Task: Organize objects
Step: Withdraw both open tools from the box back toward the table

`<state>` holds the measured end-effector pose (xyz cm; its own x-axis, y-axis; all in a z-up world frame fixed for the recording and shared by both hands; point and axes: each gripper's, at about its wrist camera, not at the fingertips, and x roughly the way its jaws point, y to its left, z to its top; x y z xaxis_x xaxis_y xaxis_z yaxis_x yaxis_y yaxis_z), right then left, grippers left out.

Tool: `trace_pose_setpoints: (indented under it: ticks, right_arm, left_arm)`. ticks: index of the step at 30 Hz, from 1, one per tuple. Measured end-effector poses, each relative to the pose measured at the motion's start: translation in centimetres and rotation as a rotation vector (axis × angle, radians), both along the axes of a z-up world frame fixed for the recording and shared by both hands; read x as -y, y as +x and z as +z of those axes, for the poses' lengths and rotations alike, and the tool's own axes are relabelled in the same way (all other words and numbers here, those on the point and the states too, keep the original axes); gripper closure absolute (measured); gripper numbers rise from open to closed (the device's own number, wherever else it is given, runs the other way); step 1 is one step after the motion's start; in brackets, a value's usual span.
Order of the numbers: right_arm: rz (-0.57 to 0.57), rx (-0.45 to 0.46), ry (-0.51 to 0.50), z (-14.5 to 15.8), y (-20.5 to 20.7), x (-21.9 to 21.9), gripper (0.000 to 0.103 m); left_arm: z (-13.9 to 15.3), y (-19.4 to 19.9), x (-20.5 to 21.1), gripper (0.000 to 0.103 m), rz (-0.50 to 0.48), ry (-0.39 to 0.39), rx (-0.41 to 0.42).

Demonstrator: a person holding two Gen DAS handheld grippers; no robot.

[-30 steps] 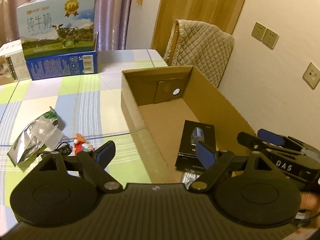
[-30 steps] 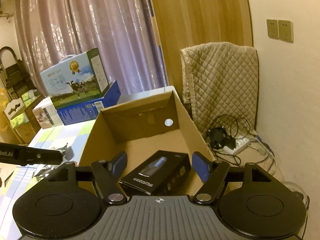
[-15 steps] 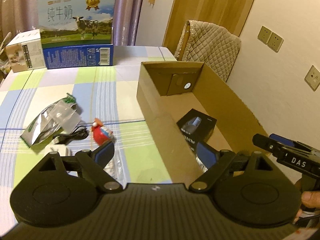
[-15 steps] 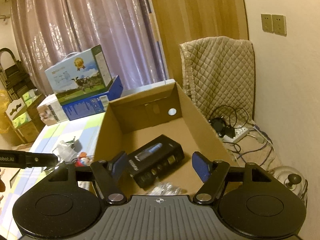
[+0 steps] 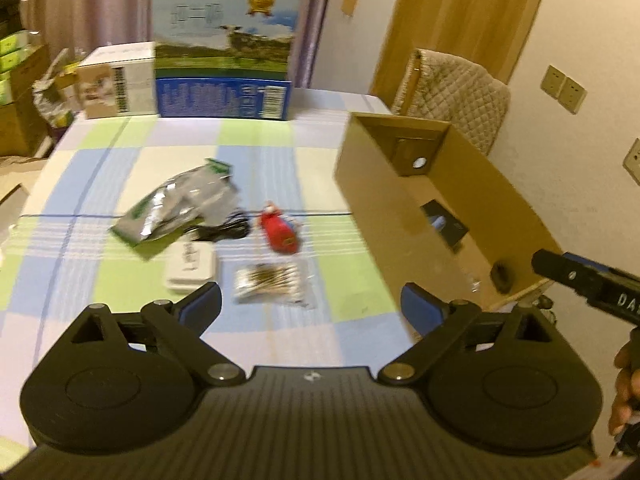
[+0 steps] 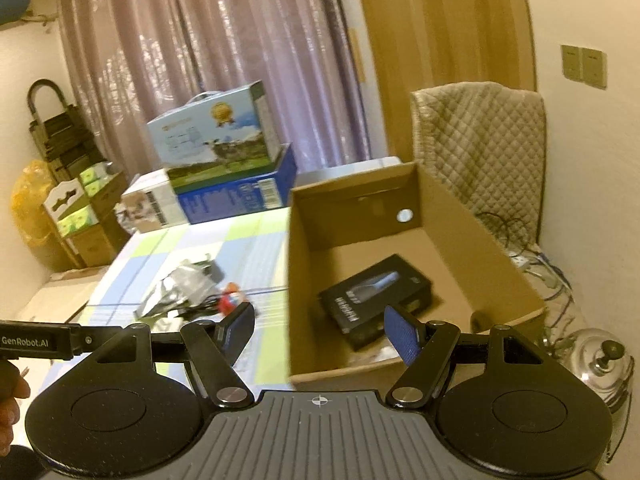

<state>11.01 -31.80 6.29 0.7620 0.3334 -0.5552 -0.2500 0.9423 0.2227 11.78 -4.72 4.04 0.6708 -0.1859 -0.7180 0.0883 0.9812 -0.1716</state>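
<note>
1. Your left tongs [image 5: 310, 308] are opening at the lower middle of the left view, with nothing between the pads, above the checked tabletop [image 5: 120, 148].
2. Just beyond them lie a clear packet [image 5: 269, 282], a white case [image 5: 190, 265], a red toy [image 5: 280, 232], a black cable [image 5: 224, 232] and a foil pouch [image 5: 180, 204], clustered mid-frame.
3. Your right tongs [image 6: 319, 330] stand spread and empty at the lower middle of the right view.
4. The carton [image 6: 460, 224] fills the centre right; a black box [image 6: 374, 294] lies on its floor.
</note>
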Motion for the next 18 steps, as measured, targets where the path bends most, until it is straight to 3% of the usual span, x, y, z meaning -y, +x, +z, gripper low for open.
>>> trace_pose_setpoints:
  ticks: [11, 18]
  right_arm:
    - [0.101, -0.016, 0.002, -0.8, -1.9, -4.8, 0.034]
    - [0.134, -0.026, -0.011, -1.2, -2.5, -6.5, 0.034]
  left_arm:
    - [0.1, -3.7, -6.6, 0.001, 0.13, 0.034, 0.017]
    - [0.0, -4.3, -8.3, 0.001, 0.157, 0.037, 0.018]
